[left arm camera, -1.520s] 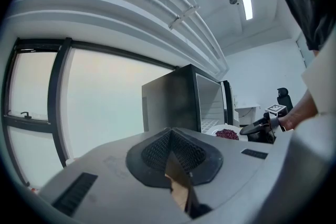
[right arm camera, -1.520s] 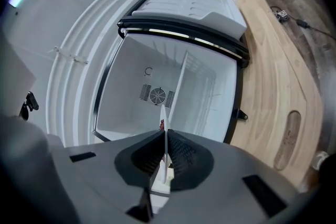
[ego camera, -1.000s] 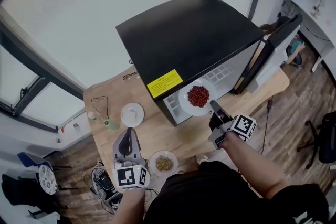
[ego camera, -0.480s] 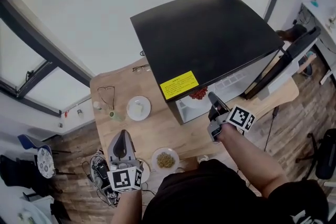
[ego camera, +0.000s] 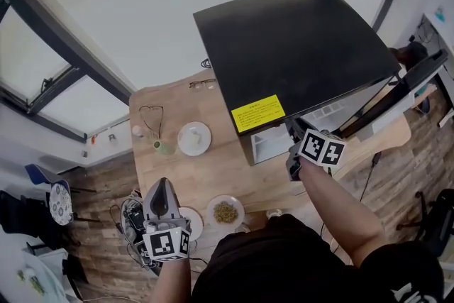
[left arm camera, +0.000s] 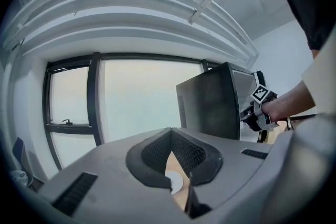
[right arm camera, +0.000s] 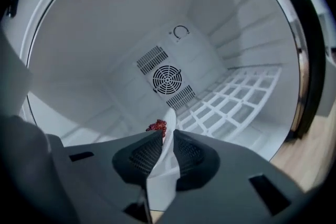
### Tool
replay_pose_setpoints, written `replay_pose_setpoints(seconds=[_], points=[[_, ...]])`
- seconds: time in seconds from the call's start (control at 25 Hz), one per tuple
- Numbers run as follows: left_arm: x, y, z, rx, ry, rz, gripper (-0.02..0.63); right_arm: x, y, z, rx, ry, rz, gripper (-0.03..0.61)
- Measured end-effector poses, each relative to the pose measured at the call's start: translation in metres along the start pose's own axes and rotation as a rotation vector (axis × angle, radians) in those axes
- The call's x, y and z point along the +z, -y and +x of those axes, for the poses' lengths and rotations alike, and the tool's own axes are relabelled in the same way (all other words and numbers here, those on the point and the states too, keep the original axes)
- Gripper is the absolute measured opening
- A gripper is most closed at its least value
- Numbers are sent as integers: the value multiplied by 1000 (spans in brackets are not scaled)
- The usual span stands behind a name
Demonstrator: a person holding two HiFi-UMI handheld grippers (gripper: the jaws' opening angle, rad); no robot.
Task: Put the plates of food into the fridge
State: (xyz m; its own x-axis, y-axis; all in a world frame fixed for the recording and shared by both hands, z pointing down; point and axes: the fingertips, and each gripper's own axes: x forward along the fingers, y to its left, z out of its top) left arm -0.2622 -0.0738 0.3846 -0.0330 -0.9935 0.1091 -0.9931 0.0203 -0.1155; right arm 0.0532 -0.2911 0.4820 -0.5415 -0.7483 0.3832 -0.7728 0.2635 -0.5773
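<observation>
Already inside the fridge (right arm camera: 105, 34), the right gripper (right arm camera: 168, 132) has just been opening, the plate (right arm camera: 160, 179) between its jaws.

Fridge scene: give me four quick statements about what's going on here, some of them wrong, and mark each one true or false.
1. The fridge has its door standing open. True.
2. The right gripper is empty. False: the plate of red food stands between its jaws, which have just been opening.
3. The left gripper grips a plate. False: its jaws are together on nothing.
4. A plate of greenish food sits on the wooden table. True.
</observation>
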Motion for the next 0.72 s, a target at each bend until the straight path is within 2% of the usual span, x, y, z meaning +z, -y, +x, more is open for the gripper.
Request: replay_pose_setpoints(seconds=[0.16,0.28,0.56,0.72], points=[[2,-4,-6,22,0,3,5,-2,7,8,-118,-54,-245,124],[5,-7,-10,41,2,8,4,1,10,10,-164,-53,-350,137],[8,-2,-22,75,7,-1,4,10,10,3,-128,14,-355,137],[9,5,-32,111,17,6,3,23,6,-9,-67,92,-354,137]])
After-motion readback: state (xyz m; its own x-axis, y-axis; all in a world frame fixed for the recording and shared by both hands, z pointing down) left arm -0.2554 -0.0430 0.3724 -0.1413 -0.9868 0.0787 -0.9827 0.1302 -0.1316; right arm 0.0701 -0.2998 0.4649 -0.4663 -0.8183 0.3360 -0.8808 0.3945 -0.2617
